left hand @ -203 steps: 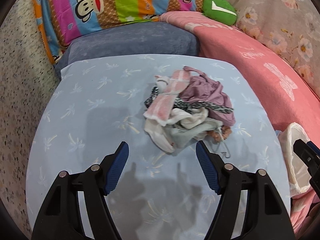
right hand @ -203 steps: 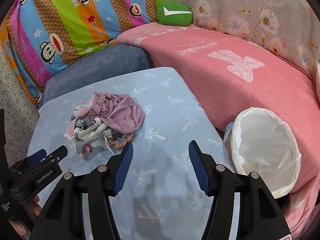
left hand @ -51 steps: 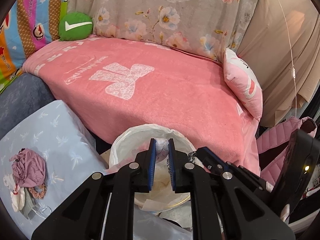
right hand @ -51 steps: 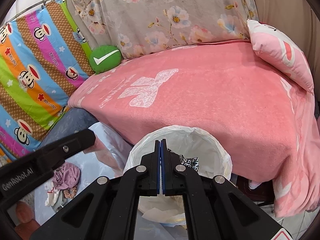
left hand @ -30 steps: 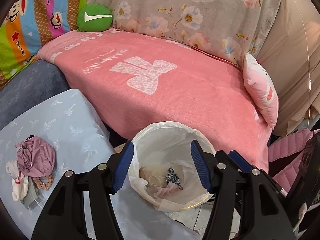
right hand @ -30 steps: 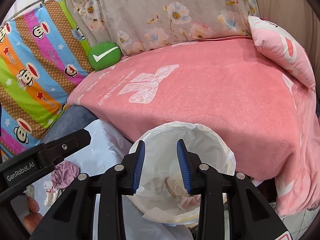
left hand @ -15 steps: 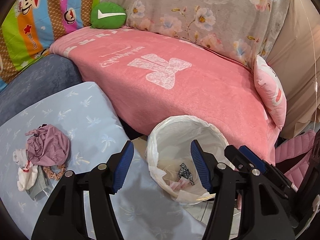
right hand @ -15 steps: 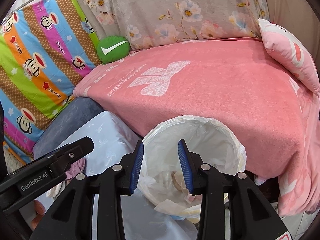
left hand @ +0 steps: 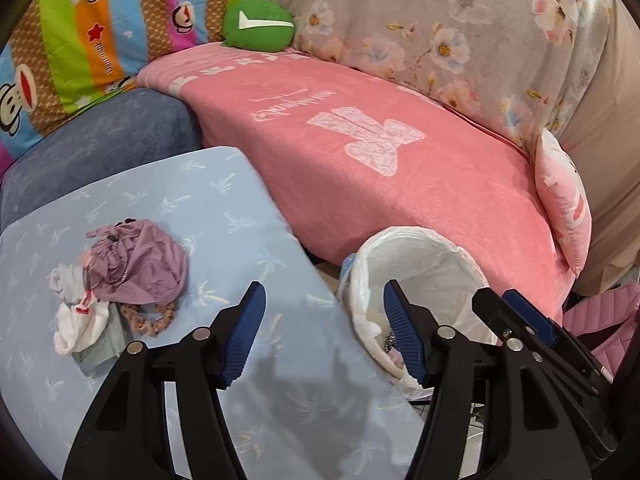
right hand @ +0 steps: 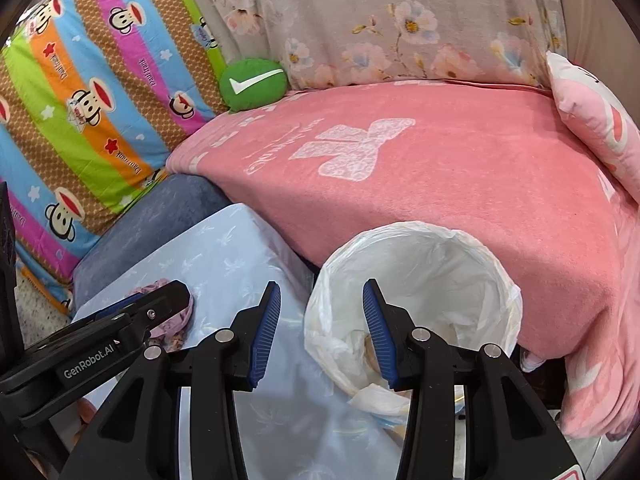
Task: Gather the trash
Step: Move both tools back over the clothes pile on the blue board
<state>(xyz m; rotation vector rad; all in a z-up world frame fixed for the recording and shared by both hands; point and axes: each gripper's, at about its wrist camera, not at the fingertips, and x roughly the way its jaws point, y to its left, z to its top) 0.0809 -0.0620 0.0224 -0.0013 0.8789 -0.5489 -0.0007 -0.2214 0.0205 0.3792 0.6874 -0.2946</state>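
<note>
Thin crinkled plastic bin liner (right hand: 420, 248) — fuzzy pink blanket (right hand: 460, 184), smooth cotton tablecloth (left hand: 224, 200).

Bin (right hand: 412, 240) floor mostly being hidden behind right gripper (right hand: 322, 332), scraps inside being too small to identify, clothing pile (right hand: 176, 320) beside bin being masked by left gripper (right hand: 132, 316).

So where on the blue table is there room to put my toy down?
The blue table is bare between the cloth pile and the pink blanket, and along the near edge under the left claw. It is crowded at the pile on the left, and the bin sits off its right edge.
</note>
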